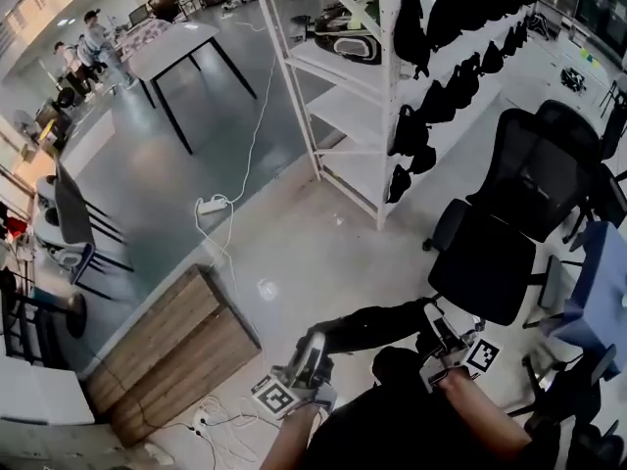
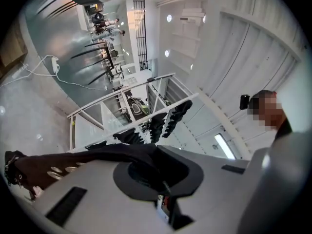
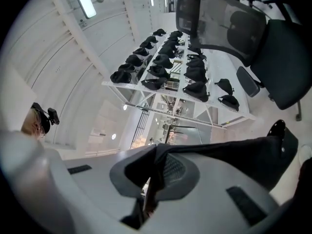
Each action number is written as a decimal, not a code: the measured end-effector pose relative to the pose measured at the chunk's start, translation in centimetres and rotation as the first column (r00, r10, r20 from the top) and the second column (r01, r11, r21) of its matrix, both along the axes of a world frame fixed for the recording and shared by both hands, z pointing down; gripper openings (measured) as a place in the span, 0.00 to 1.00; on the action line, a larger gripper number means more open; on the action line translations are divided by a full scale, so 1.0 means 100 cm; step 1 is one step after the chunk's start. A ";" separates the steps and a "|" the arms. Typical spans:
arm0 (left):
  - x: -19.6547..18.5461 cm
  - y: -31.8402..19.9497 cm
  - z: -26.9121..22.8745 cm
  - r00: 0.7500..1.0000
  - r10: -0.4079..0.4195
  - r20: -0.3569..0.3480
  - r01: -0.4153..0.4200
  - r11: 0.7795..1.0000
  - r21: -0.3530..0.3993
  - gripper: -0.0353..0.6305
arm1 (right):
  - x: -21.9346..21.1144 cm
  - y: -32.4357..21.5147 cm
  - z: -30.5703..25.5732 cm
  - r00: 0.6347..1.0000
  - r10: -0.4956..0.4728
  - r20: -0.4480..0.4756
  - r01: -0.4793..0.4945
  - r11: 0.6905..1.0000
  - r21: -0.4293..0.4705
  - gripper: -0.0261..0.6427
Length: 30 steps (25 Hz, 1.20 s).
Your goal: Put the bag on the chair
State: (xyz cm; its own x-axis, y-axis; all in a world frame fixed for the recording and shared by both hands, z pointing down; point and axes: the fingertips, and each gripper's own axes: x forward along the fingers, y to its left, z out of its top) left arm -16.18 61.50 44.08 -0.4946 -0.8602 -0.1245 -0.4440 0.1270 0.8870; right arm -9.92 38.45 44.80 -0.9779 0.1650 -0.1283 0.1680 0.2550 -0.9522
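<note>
A black bag (image 1: 377, 326) hangs stretched between my two grippers at the bottom of the head view. My left gripper (image 1: 313, 346) is shut on its left end and my right gripper (image 1: 432, 319) is shut on its right end. In the left gripper view the jaws (image 2: 152, 155) pinch black fabric, and the bag (image 2: 73, 160) runs off to the left. The right gripper (image 3: 155, 162) likewise clamps dark fabric, with the bag (image 3: 253, 155) trailing right. A black mesh office chair (image 1: 509, 223) stands just beyond and to the right of the bag; the same chair (image 3: 234, 23) shows in the right gripper view.
A white shelf rack (image 1: 358, 116) hung with several black bags stands behind the chair. A wooden cabinet (image 1: 167, 351) sits at the lower left, with a power strip and cable (image 1: 212, 204) on the floor. A blue chair (image 1: 598, 292) is at the right edge, a table (image 1: 181, 42) far back.
</note>
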 end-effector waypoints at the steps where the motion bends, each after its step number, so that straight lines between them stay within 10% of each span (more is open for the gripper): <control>1: -0.008 -0.014 0.001 1.000 0.019 -0.007 -0.019 1.000 -0.007 0.07 | -0.004 -0.012 0.002 1.000 0.016 -0.008 -0.016 1.000 -0.004 0.05; 16: -0.087 -0.204 0.019 0.972 0.231 -0.050 -0.232 0.973 -0.016 0.07 | -0.006 -0.168 0.013 0.964 0.265 -0.017 -0.265 0.963 -0.048 0.05; 30: -0.085 -0.347 0.012 0.850 0.523 -0.057 -0.524 0.851 -0.009 0.07 | 0.038 -0.274 0.006 0.837 0.545 -0.039 -0.546 0.838 -0.006 0.05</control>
